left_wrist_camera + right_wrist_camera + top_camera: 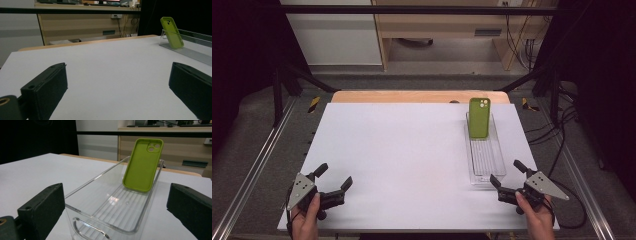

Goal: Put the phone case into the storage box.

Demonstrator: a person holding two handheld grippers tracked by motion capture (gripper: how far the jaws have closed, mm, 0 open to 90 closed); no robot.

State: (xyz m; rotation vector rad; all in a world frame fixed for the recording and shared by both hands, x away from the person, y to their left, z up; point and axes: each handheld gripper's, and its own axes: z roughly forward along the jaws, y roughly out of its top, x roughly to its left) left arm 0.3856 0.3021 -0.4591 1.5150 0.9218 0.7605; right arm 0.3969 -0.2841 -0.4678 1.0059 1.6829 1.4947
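Green phone case [479, 117] leaning upright at the far end of a clear tray [498, 165].
Both the left gripper [333, 176] and the right gripper [506, 173] are spread wide, empty, at the table's near edge; the case is untouched, so all handling remains.

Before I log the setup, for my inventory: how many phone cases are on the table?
1. The green case leans upright against the far end wall of the clear bin, on the table's right side. Nothing seems hidden.

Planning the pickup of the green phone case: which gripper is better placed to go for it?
Probably the right gripper: it sits open at the clear tray's near end, facing the green phone case. The left gripper is across the table.
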